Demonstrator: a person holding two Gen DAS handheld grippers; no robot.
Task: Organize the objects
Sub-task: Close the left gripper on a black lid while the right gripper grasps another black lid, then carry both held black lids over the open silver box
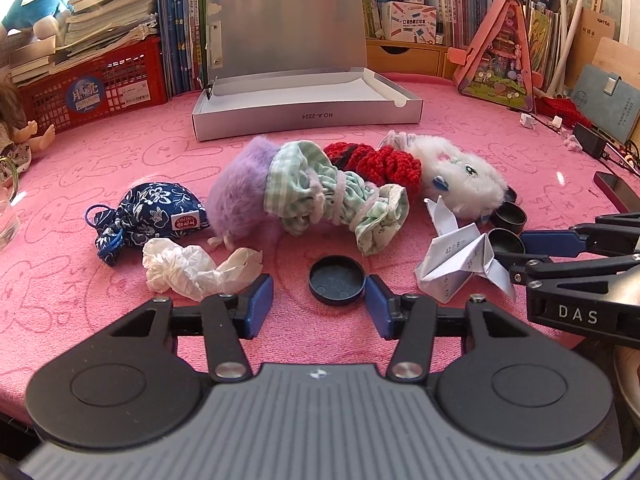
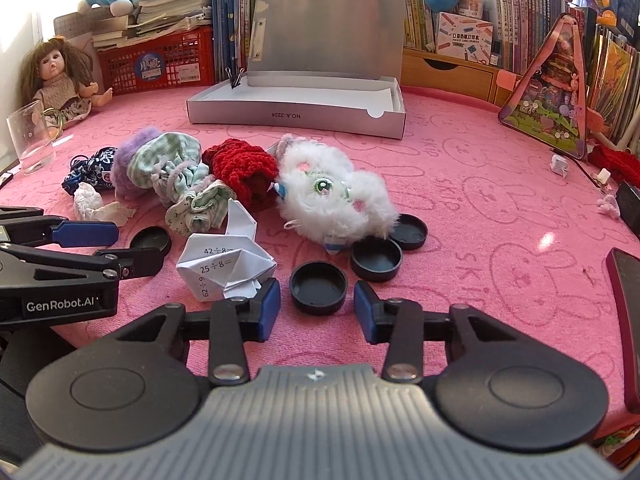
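Observation:
A pink cloth-covered table holds a row of soft things: a blue floral pouch [image 1: 154, 210], a purple fluffy piece [image 1: 240, 196], a green checked cloth [image 1: 332, 196], a red knit [image 1: 376, 160] and a white plush [image 2: 334, 192]. Crumpled tissue [image 1: 188, 266] and a folded sum sheet [image 2: 226, 266] lie nearer. My left gripper [image 1: 319, 306] is open, a black cap [image 1: 337, 280] lying just ahead between its tips. My right gripper [image 2: 317, 308] is open too, with another black cap [image 2: 319, 288] between its pads, untouched. Two more caps [image 2: 376, 259] lie by the plush.
An open silver box [image 2: 296, 114] stands at the back centre. Behind it are books and a red crate [image 2: 160, 66]. A doll [image 2: 60, 80] and a glass [image 2: 30, 136] sit far left, a pink triangular toy [image 2: 552, 96] far right, and dark flat items [image 2: 624, 320] at the right edge.

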